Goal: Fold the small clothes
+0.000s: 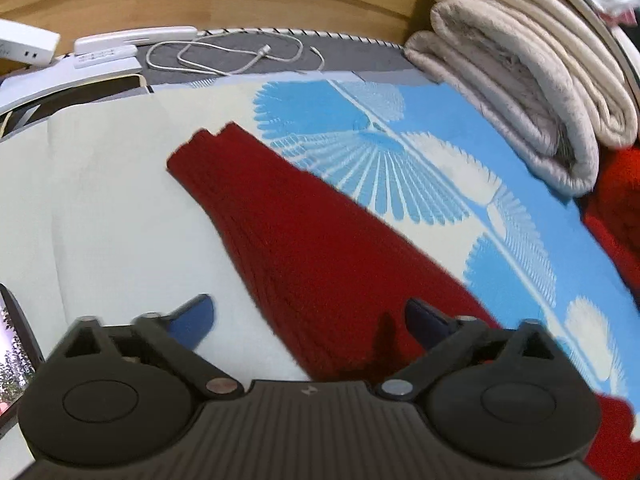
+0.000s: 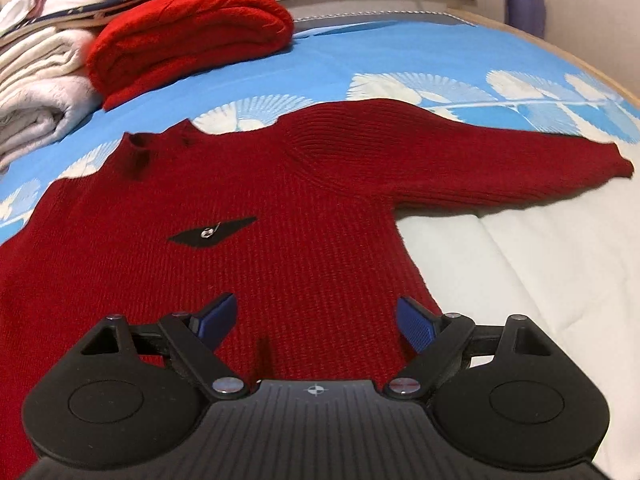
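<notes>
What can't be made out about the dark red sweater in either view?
- Dark red sweater hem: right wrist view, hidden behind the right tool.
- Its other sleeve: right wrist view, cut off by the left edge.
- Sleeve meeting the body: left wrist view, hidden behind the left tool.
- Chest badge: too small to read.

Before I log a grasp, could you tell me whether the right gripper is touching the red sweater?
Cannot tell. In the right wrist view the right gripper stands open over the red sweater, with no visible contact or clear gap.
</notes>
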The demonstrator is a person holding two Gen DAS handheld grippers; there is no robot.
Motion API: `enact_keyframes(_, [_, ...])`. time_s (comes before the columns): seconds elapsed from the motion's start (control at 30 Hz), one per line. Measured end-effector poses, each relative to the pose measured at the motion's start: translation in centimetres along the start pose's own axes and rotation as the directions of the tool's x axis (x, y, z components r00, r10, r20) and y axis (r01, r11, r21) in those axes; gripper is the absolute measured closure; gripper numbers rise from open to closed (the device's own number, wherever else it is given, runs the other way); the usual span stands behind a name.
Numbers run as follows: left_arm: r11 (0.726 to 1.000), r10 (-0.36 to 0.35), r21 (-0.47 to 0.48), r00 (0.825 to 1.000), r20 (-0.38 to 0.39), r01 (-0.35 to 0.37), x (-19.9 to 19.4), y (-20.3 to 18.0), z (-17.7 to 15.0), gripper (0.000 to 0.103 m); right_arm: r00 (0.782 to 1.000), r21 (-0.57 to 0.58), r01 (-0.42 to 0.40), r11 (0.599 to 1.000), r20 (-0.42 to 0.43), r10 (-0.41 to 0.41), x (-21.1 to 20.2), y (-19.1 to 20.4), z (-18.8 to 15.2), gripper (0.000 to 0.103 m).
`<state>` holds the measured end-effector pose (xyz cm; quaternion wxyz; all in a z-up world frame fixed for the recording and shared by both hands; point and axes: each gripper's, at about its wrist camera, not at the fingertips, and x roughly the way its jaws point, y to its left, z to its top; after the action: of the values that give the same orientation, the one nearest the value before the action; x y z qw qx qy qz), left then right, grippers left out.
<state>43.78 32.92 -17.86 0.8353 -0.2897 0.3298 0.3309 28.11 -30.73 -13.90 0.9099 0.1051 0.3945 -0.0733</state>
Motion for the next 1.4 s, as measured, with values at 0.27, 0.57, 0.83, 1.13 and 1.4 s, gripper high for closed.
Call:
enact_keyframes(0.27, [0.996,-0.063,-0.056,0.996,0.058,0.066,-3.6,-0.7,2.2,0.092,0.998,-0.100,0.050,0.994,0.047,-0.046,-0.7,0.8,0.2,0.016])
enact_keyframes(0.57, [0.856,-0.438,0.380,0.882,0.173,0.350,-19.0,-19.8,-2.4,0.093,0.997,-0.056,0.011,0.998,0.080,-0.007,-2.4,0.1,1.1,0.016])
enact_keyframes(0.83, [0.338,-0.569,0.822,0.795,-0.209,0.458,-24.3,-30.1,-25.3,0.025,0.997,-0.005,0.003,1.000,0.083,-0.003,-3.1,-1.8,1.6,0.016])
enact_keyframes(1.13, [0.536,-0.390,0.789,0.917,-0.082,0.299,-20.6,-20.7,-19.0,0.012,0.994,0.133,-0.093,0.987,0.068,0.084,-3.4,-5.2,2.3,0.016])
enact_keyframes(1.4, [0.589,-0.239,0.761,0.959,-0.154,0.270,-13.4,-17.6,-16.8,0.012,0.928,0.276,-0.366,0.889,0.035,0.372,0.1,-4.7,5.0,0.016])
